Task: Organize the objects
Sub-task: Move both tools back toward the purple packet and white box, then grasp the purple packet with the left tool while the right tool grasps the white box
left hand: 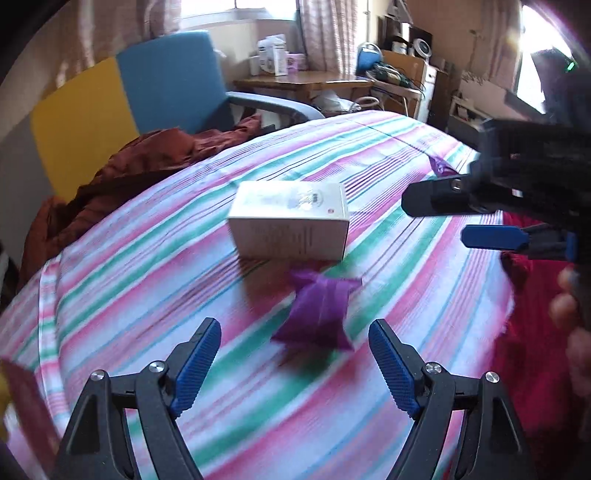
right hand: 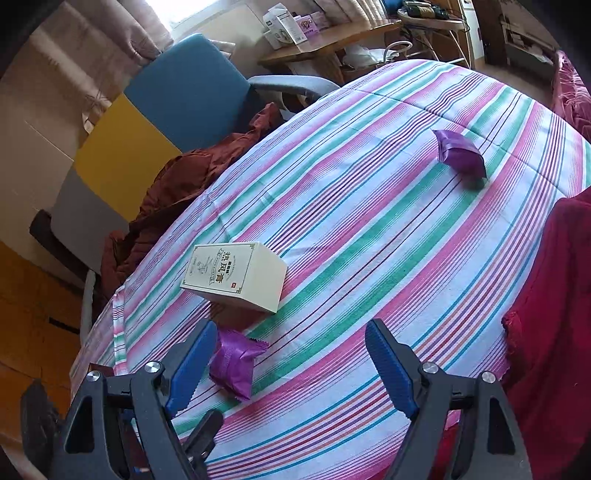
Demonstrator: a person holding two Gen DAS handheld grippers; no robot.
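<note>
A purple packet (left hand: 317,310) is lying crinkled beside the cream box (left hand: 291,221); both the left gripper (left hand: 295,365) and right gripper (right hand: 291,365) are gaping wide, holding nothing.

Daylight is admitted through blown-out windows (left hand: 236,5) far ahead of the tongs; left view motion-blurred, edges fisheye-bent.

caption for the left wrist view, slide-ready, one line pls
Open left gripper hovering over a purple packet beside a white box on the striped bedsheet; right gripper at right.

packet (left hand: 317,310) purple | box (right hand: 236,277) cream | bedsheet (right hand: 369,240) pink-green-blue striped
</note>
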